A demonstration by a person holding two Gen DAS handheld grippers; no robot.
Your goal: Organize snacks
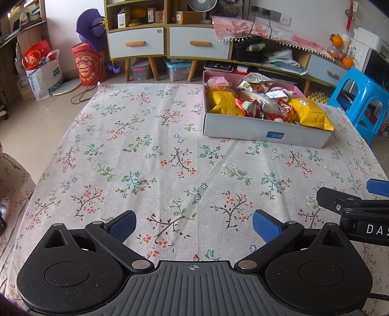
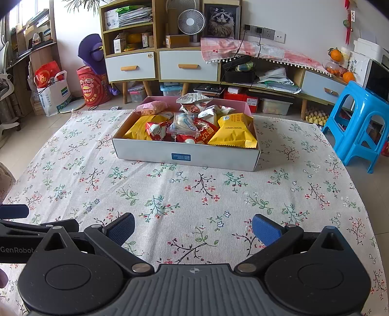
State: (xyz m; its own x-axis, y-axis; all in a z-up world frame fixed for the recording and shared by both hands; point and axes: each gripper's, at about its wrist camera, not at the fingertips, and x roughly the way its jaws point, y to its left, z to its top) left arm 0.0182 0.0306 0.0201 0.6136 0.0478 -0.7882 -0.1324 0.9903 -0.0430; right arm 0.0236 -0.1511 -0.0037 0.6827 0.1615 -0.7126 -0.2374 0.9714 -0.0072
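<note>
A white cardboard box [image 2: 186, 155] with a pink inside stands on the far half of the floral tablecloth [image 2: 170, 194]. Several snack packets fill it: yellow bags [image 2: 234, 130], red-and-white packets [image 2: 204, 133], a clear pouch [image 2: 183, 124] and a pink pack [image 2: 152, 107]. In the left wrist view the same box [image 1: 265, 132] sits at the far right. My left gripper [image 1: 194, 226] hovers open over the near cloth, holding nothing. My right gripper [image 2: 193, 228] is open too, well short of the box. Each gripper's side shows at the other view's edge.
Behind the table stand shelf cabinets with pale blue drawers [image 2: 188, 65], a fan [image 2: 191, 20] and a draped low unit. A blue plastic stool [image 2: 359, 126] is close to the table's far right corner. A red drum [image 2: 91, 87] and bags stand on the floor at the left.
</note>
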